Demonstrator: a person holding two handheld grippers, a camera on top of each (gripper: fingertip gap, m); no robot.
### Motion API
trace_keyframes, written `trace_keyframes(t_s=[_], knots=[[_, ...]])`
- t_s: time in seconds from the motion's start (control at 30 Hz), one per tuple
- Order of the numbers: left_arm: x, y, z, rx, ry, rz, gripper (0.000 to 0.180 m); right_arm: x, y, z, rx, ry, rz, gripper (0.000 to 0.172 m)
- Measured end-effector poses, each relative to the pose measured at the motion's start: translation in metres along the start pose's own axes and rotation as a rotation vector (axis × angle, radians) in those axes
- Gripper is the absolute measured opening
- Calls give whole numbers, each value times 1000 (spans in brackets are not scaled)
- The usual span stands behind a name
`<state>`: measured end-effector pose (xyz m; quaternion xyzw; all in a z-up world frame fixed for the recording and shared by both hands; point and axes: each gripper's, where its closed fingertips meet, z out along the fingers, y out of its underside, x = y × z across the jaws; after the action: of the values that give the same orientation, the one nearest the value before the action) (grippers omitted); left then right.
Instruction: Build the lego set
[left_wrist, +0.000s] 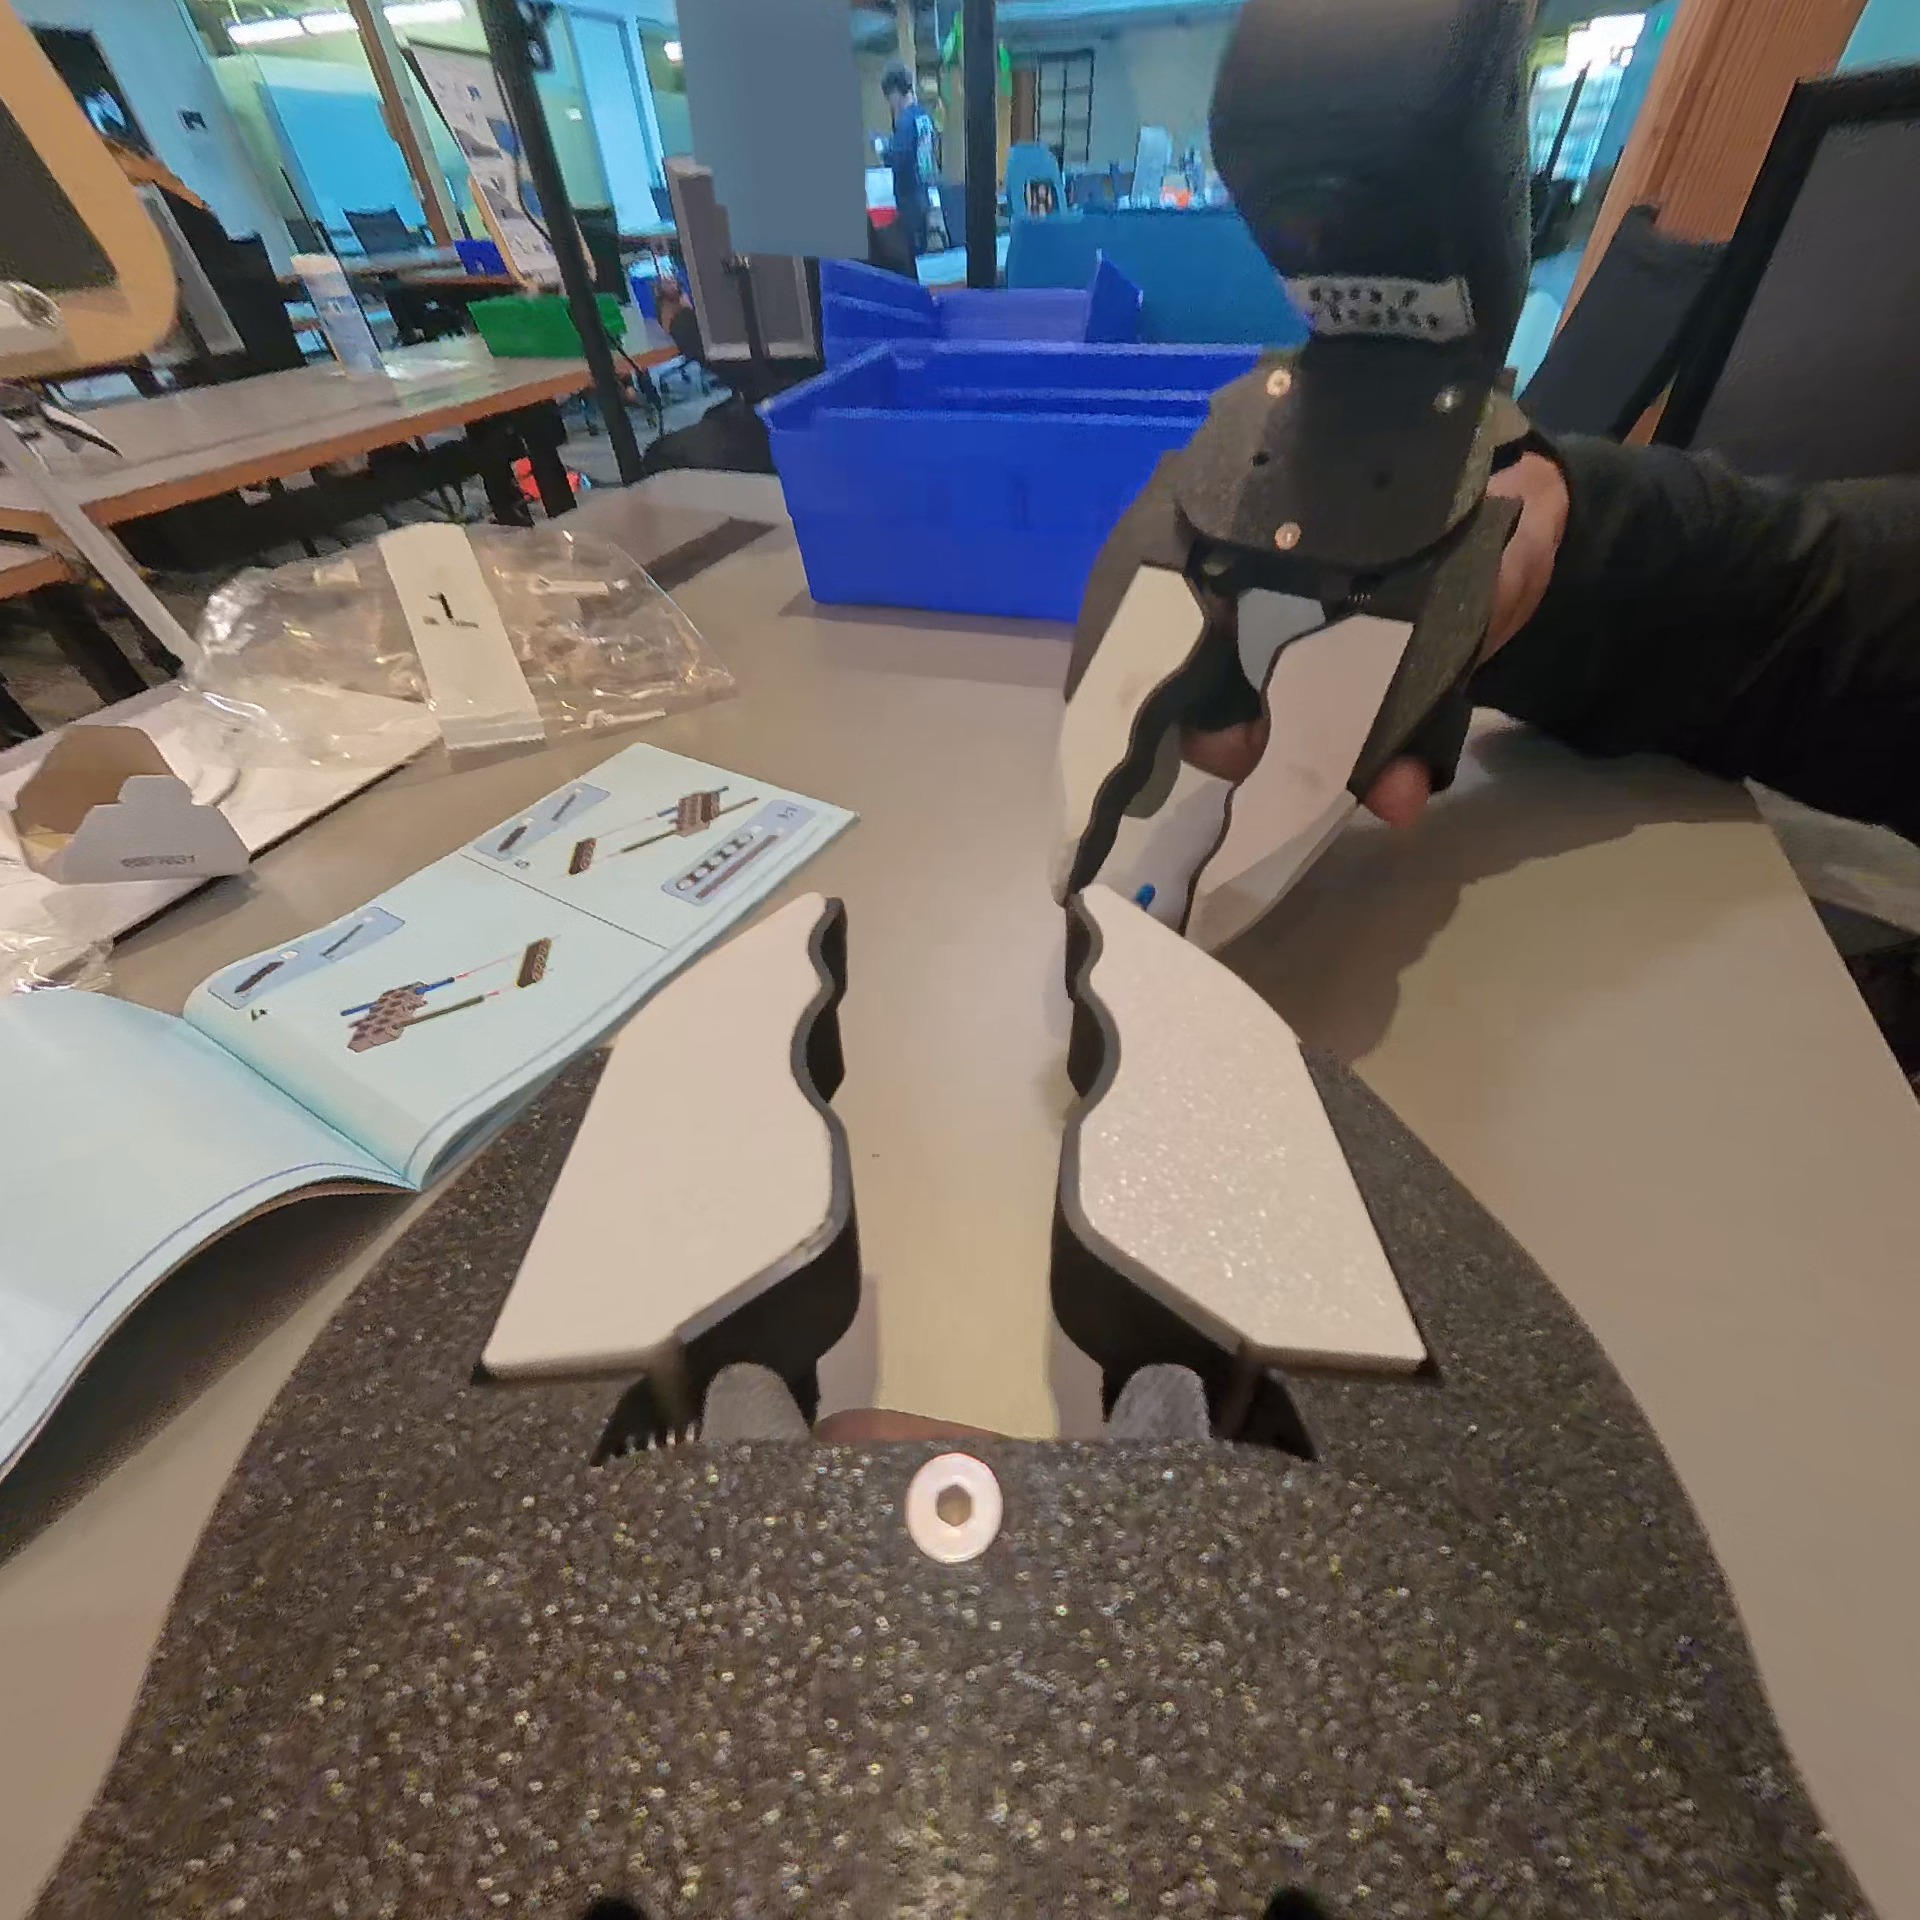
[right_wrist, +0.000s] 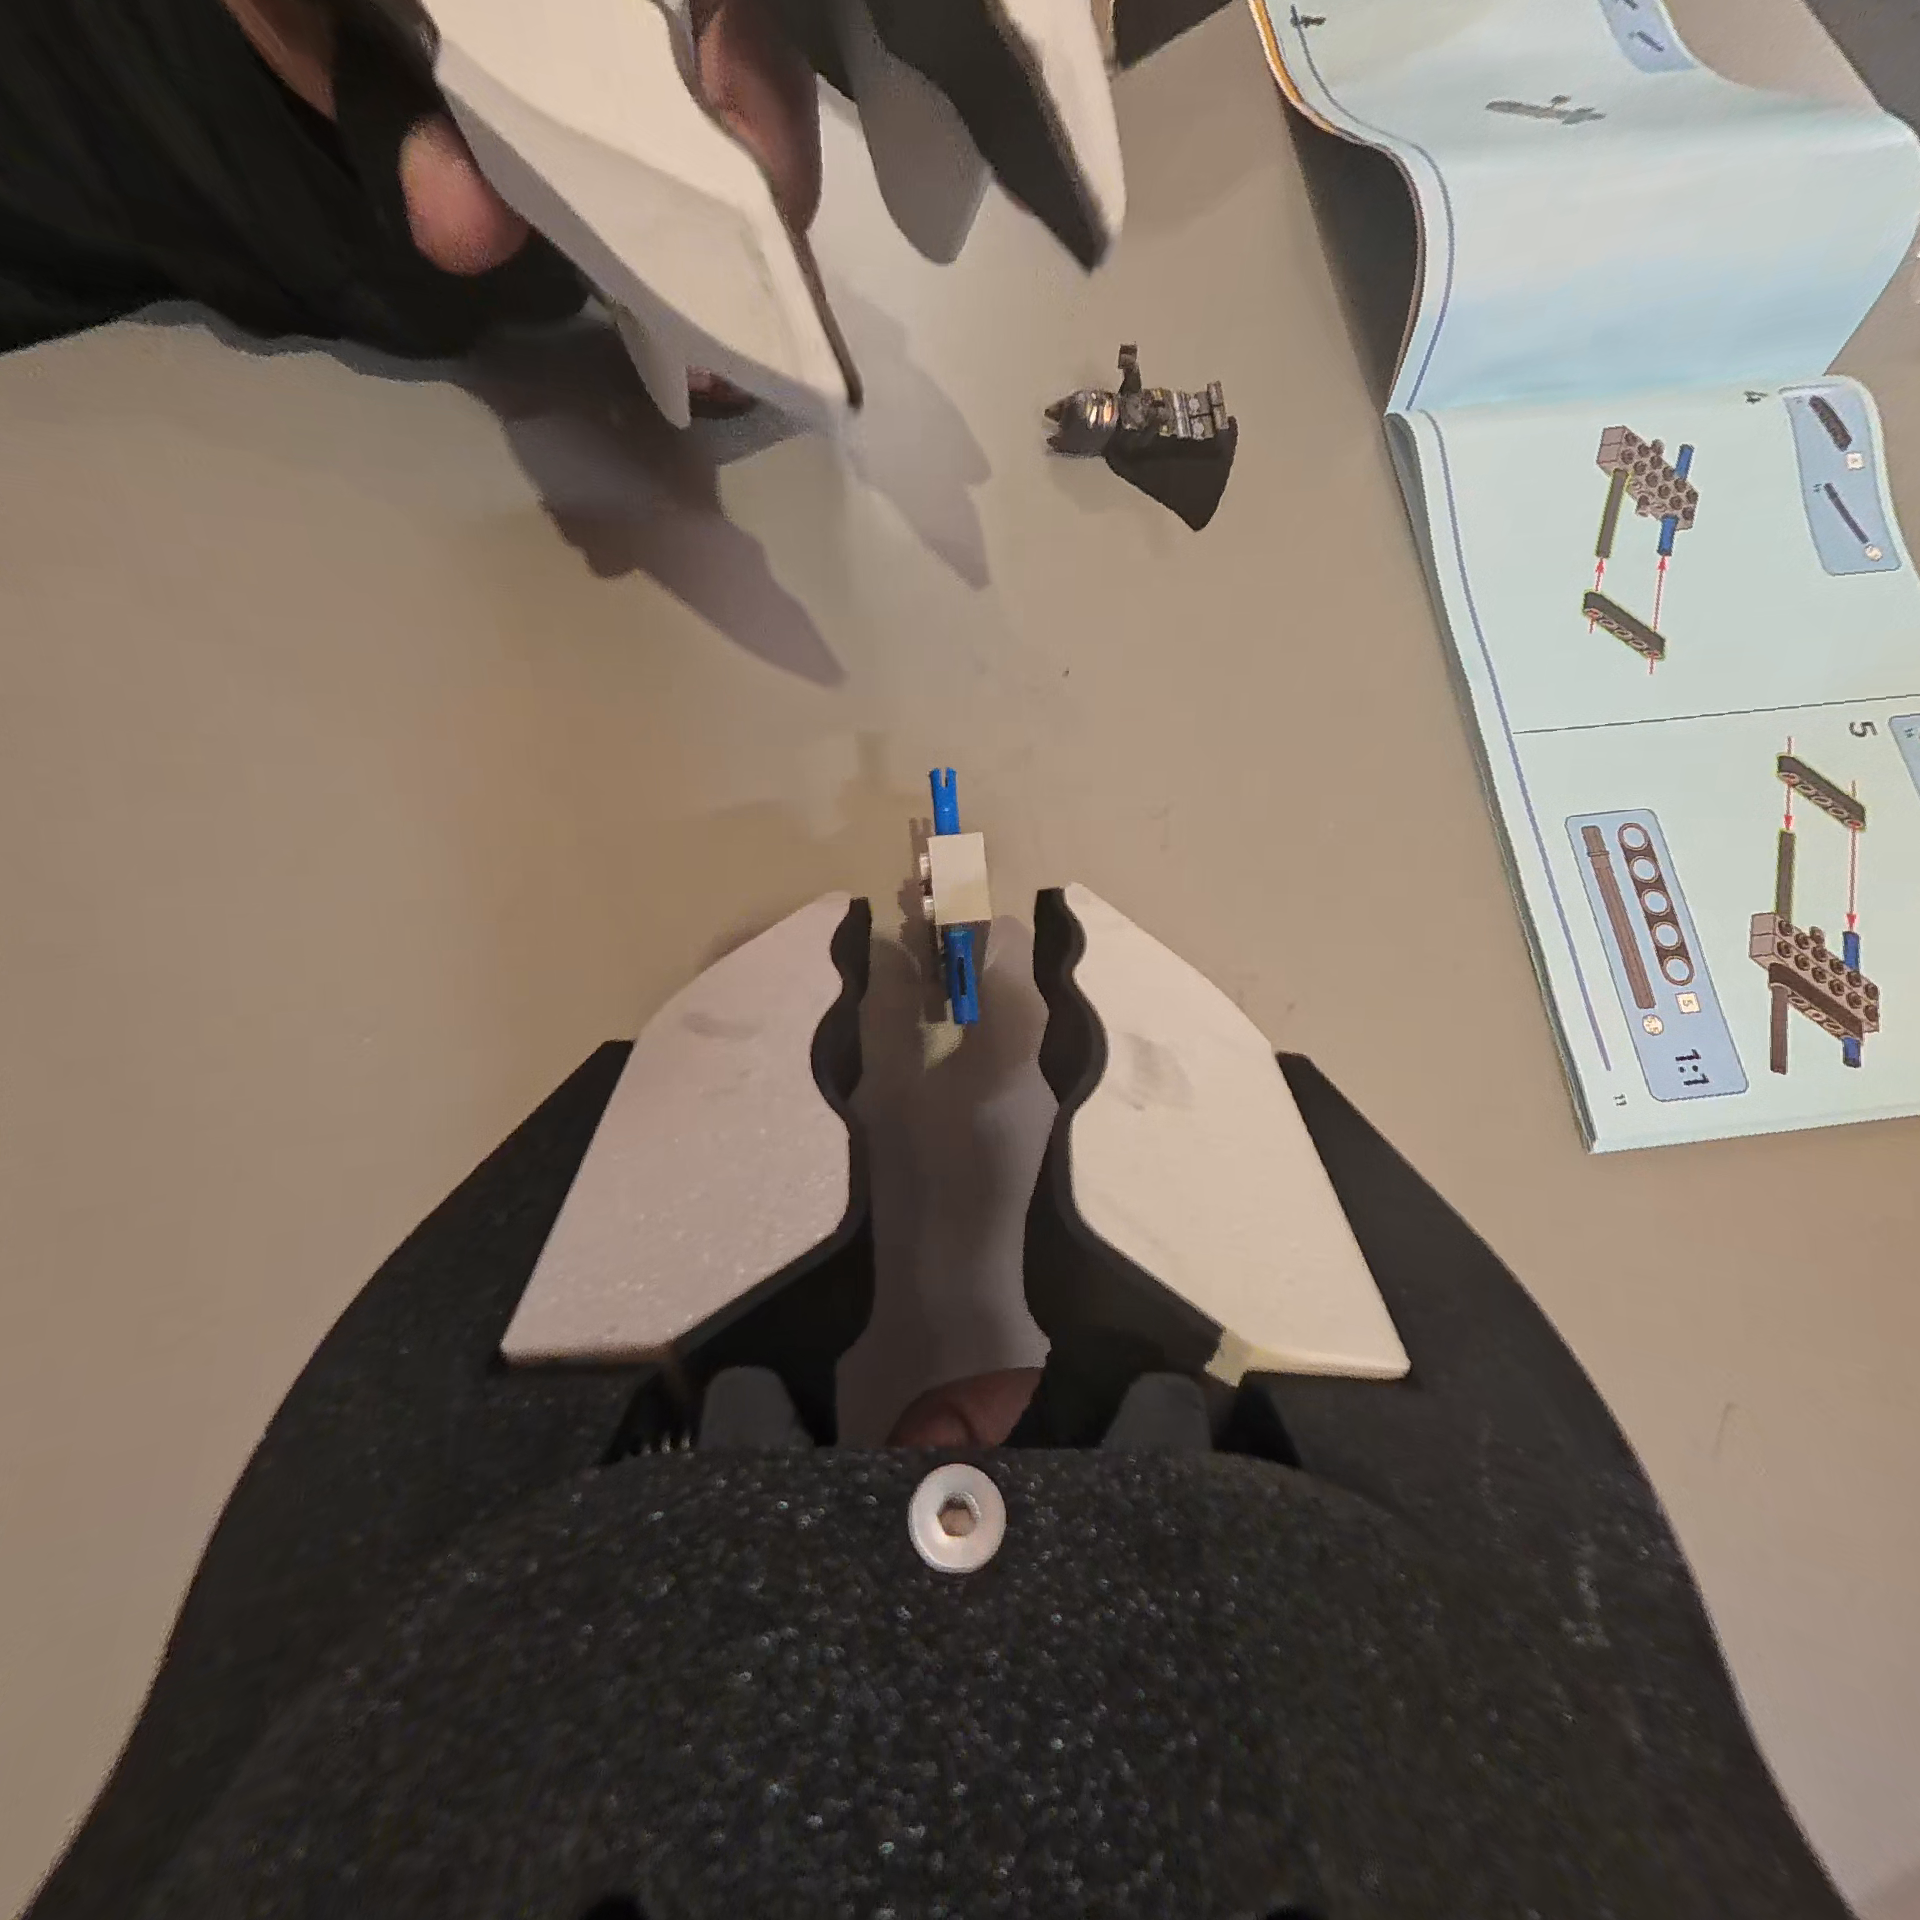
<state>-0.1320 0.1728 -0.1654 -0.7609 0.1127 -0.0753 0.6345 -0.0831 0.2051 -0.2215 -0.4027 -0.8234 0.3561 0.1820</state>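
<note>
Grey table (right_wrist: 312, 831) | booklet (right_wrist: 1662, 727) printed | both claws parted, bare; brick-and-pin (right_wrist: 958, 904) loose

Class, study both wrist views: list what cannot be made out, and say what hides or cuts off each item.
- Blue bin contents: left wrist view, hidden by its walls.
- Grey brick with blue pin: left wrist view, mostly hidden behind the fingertips.
- Open booklet: right wrist view, cut off by the right edge.
- Dark minifigure: right wrist view, details too small.
- Left gripper: right wrist view, blurred, cut off at the top.
</note>
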Motion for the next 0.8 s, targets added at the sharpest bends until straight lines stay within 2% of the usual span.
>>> trace_keyframes(t_s=[0.1, 0.2, 0.27, 0.33, 0.47, 0.6, 0.67, 0.8], knots=[[-9, -21, -10, 107, -27, -32, 44, 1, -3, -13, 34, 5, 20, 31], [-32, -56, -35, 305, -86, -131, 45, 9, -14, -32, 117, 19, 68, 32], [-55, -73, -51, 414, -137, -224, 44, 24, -18, -40, 142, 63, 101, 32], [-77, -81, -58, 454, -180, -278, 44, 45, -17, -41, 124, 123, 137, 32], [-105, -76, -43, 391, -233, -282, 36, 78, -4, -23, 37, 196, 207, 30], [-96, -46, -11, 264, -183, -250, 28, 87, 8, -4, 22, 213, 209, 21], [-84, -31, -2, 207, -155, -193, 19, 85, 12, 0, 34, 205, 179, 17], [-75, -21, 7, 157, -138, -105, 13, 90, 22, 5, 6, 209, 153, 15]])
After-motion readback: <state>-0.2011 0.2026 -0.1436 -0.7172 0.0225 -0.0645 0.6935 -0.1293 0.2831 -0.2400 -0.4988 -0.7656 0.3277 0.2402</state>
